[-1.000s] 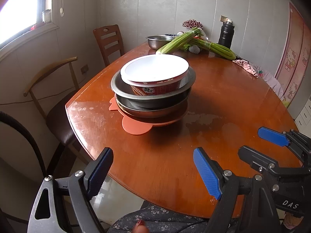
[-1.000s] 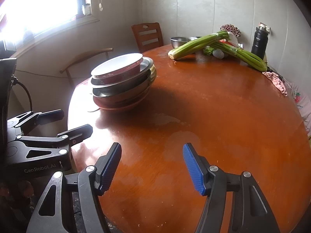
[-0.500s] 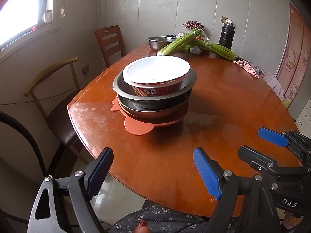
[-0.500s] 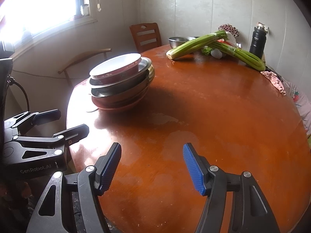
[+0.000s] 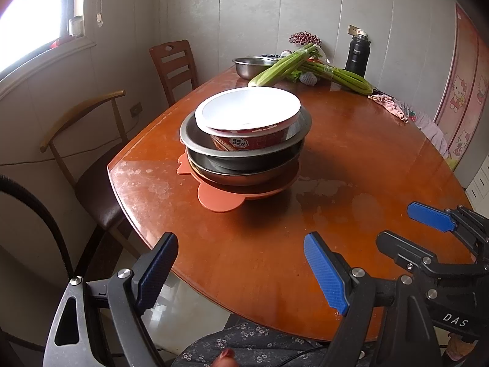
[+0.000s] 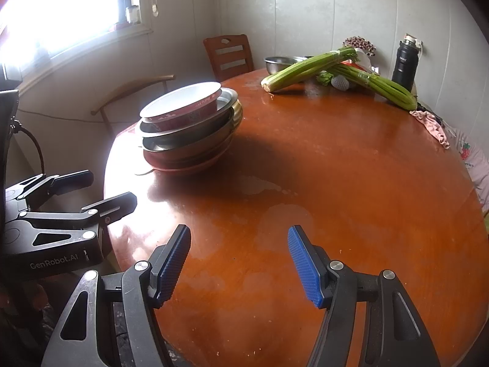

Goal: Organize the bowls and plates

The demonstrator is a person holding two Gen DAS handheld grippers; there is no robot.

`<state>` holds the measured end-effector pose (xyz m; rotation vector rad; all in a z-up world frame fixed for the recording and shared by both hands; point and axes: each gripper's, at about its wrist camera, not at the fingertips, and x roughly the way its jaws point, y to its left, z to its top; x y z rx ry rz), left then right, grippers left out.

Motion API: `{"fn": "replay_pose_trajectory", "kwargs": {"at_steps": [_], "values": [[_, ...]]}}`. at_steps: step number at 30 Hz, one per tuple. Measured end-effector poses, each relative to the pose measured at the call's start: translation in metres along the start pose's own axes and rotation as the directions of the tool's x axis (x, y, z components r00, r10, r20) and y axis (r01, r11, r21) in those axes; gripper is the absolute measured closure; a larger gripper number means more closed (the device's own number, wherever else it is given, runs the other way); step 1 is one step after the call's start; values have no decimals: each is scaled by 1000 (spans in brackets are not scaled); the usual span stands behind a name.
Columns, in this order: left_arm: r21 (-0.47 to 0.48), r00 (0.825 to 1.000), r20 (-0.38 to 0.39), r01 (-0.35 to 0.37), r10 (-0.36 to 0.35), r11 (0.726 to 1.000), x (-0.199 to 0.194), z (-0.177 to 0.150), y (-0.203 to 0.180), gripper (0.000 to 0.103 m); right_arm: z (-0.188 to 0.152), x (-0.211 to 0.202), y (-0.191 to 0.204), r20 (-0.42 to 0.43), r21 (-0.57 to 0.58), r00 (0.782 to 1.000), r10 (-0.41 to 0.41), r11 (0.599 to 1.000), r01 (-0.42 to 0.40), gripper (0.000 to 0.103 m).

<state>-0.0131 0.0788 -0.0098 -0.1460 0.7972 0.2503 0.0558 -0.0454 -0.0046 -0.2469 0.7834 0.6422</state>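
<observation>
A stack of dishes [image 5: 247, 150] [image 6: 189, 128] stands on the left part of the brown wooden table [image 5: 351, 168] [image 6: 336, 168]. On top lies a red-and-white bowl [image 5: 249, 116] [image 6: 183, 101], under it several metal bowls, at the bottom an orange plate [image 5: 220, 197] with ear-shaped tabs. My left gripper [image 5: 241, 263] hangs open over the table's near edge, well short of the stack, nothing between its blue pads. My right gripper [image 6: 240, 258] is open and empty too, over bare tabletop to the right of the stack. Each gripper shows in the other's view [image 5: 428, 232] [image 6: 79, 189].
At the far end lie celery bunches [image 5: 305, 67] [image 6: 333, 73], a steel bowl [image 5: 253, 65], a black flask [image 5: 357, 52] [image 6: 405, 64] and a pink cloth [image 5: 391, 107]. Two chairs [image 5: 174, 64] stand along the left side under the window.
</observation>
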Motion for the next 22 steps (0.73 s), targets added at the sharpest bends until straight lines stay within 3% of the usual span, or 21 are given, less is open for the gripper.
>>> {"fn": "replay_pose_trajectory", "kwargs": {"at_steps": [12,16,22], "values": [[0,1000,-2,11,-11,1000,-1,0,1,19,-3,1,-3,-6,12,1000,-10,1000,10,35],[-5,999,8,45,-45,999,-2,1,2,19,-3,1,-9,-2,32,1000,-8,999,8,35],[-25,998,14,68,-67,997,0,15,15,19,-2,-6,-44,6,110,999,-37,993,36,35]]}}
